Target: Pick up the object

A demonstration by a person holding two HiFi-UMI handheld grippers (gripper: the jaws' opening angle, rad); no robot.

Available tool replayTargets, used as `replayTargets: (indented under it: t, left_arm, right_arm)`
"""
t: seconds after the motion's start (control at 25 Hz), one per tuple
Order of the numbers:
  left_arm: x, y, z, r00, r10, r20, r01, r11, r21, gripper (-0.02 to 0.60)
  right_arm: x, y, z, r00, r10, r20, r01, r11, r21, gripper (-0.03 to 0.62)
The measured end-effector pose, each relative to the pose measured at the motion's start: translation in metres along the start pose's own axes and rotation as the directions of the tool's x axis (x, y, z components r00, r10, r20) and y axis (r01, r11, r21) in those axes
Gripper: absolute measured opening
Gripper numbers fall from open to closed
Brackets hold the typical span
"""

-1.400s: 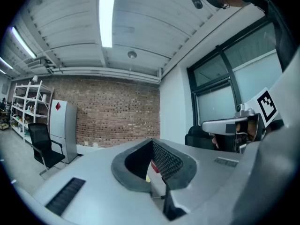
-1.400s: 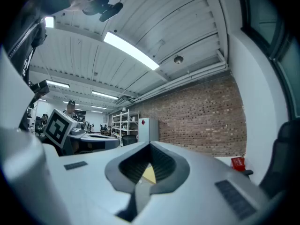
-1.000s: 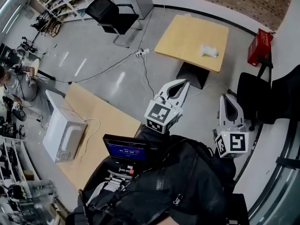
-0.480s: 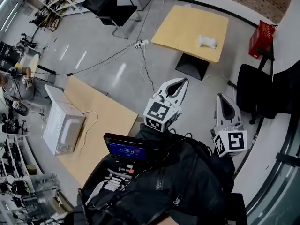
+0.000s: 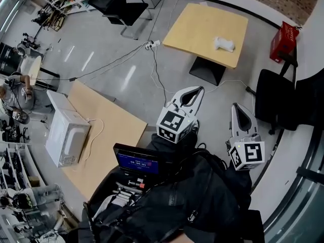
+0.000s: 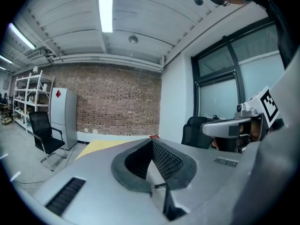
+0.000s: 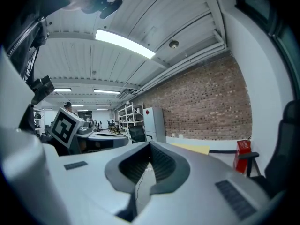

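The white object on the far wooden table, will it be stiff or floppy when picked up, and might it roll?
The white object looks lumpy with soft edges, so it is probably soft and light. It lies low and elongated on the wooden table, so rolling seems unlikely. Too small here to judge slipperiness.

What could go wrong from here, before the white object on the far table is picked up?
1. Cables lie on the floor between the person and the far table: a trip risk.
2. Both the left gripper and the right gripper are shut and empty; unopened, they may push the white object away.
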State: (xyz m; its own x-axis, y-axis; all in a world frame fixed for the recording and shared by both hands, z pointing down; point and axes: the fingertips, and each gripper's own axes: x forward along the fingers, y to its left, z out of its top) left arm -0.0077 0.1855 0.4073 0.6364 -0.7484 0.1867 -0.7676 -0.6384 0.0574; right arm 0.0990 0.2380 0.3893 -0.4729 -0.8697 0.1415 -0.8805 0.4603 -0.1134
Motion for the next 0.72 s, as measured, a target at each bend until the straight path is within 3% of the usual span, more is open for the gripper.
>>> replayTargets:
  t: [0.36, 0.72]
  left_arm:
    - [0.048, 0.031, 0.017, 0.998, -0.062, 0.027, 0.062, 0.998, 0.008, -0.002]
    - [0.102, 0.067, 0.022, 0.989, -0.147, -0.003, 0.147, 0.988, 0.043, -0.002]
  right_arm:
    - [0.045, -0.023, 0.013, 0.999, -0.043, 0.004, 0.043, 0.999, -0.008, 0.005]
    - [0.112, -0.046, 0.025, 0.997, -0.075, -0.01, 0.075, 0.997, -0.006, 0.005]
